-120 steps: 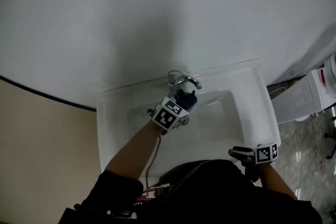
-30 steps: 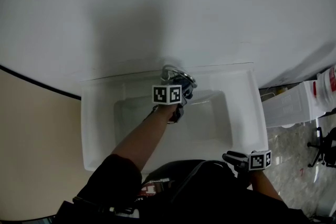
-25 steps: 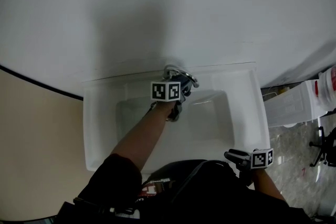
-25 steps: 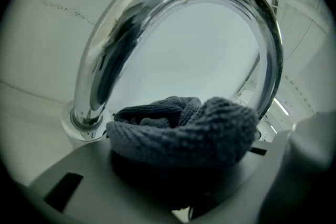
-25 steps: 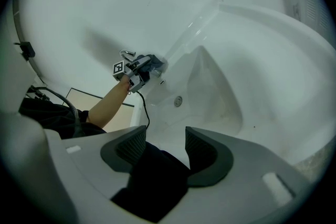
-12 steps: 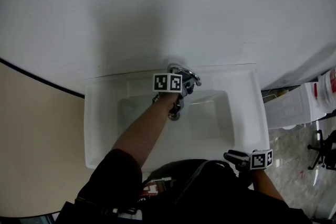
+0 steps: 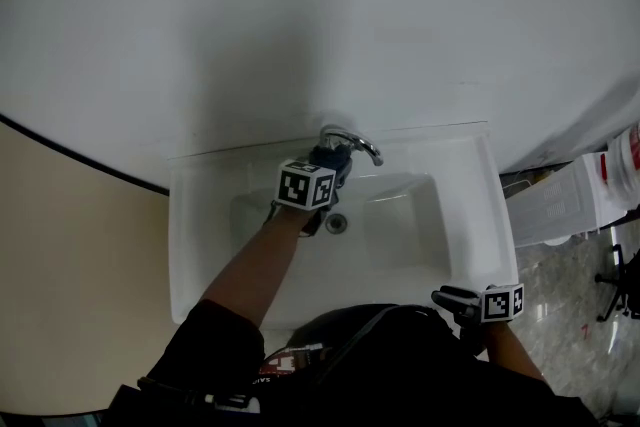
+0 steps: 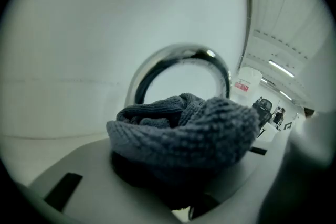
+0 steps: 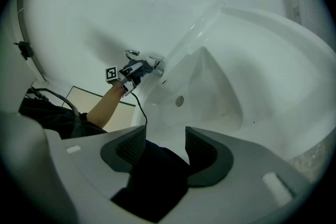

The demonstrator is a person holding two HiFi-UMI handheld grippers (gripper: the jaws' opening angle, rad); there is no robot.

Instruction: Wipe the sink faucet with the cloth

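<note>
A chrome faucet (image 7: 352,139) arches over the back rim of the white sink (image 7: 480,205). My left gripper (image 7: 322,171) hangs just in front of it and to its left, shut on a bunched dark blue-grey cloth (image 7: 334,155). In the left gripper view the cloth (image 8: 184,131) fills the jaws, with the faucet's curved spout (image 8: 178,63) close behind it; I cannot tell whether they touch. My right gripper (image 7: 452,296) rests at the sink's front right corner. Its jaws stand open (image 9: 165,147) with nothing between them.
The drain (image 7: 337,224) shows in the basin floor below the left gripper. A white wall rises right behind the sink. A white slatted unit (image 7: 560,200) and a white bucket (image 7: 625,150) stand on the floor to the right. A cable runs along my left arm.
My left gripper has moved left and toward me from the faucet's spout, rolling its marker cube, and the drain is now uncovered. The right gripper has stayed put.
</note>
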